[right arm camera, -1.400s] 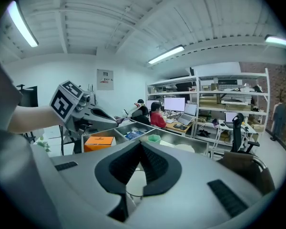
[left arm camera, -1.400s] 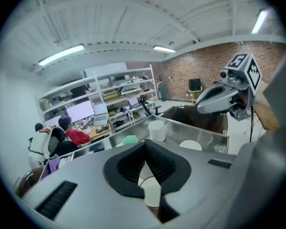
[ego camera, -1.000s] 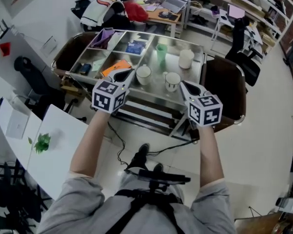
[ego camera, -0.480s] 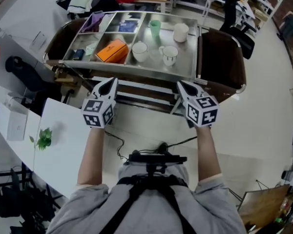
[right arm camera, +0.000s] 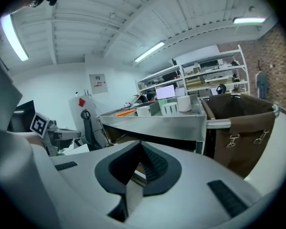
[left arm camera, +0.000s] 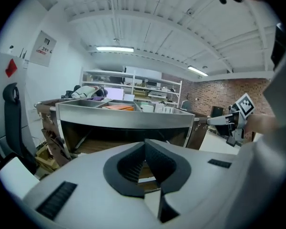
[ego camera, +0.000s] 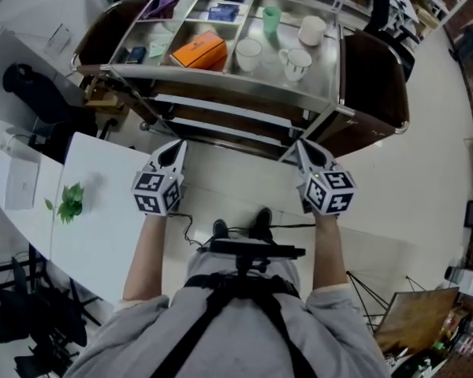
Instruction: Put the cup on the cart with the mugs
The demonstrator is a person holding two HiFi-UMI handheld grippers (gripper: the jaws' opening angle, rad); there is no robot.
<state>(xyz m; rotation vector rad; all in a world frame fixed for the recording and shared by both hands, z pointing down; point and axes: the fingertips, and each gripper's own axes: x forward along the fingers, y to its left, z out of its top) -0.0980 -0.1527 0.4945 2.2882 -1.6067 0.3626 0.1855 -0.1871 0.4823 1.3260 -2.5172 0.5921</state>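
Observation:
The steel cart (ego camera: 221,93) stands ahead of me at the top of the head view. On its right half are a green cup (ego camera: 272,17), a white cup (ego camera: 311,30) and two white mugs (ego camera: 296,63) (ego camera: 247,53). My left gripper (ego camera: 176,150) and right gripper (ego camera: 300,150) hang over the floor in front of the cart, apart from it, both shut with nothing between the jaws. In the right gripper view the mugs (right arm camera: 144,111) and the white cup (right arm camera: 184,103) show above the cart's rim (right arm camera: 157,124). The left gripper view shows the cart's side wall (left arm camera: 124,120).
An orange box (ego camera: 200,51) and small items fill the cart's left compartments. Brown bags hang at both cart ends (ego camera: 370,93). A white table (ego camera: 94,235) with a small plant (ego camera: 68,203) is at my left. A black chair (ego camera: 31,93) stands beyond it.
I have moved back from the cart. Both grippers, which were at the cart's front edge, now hang over the floor well short of it. Both stayed shut.

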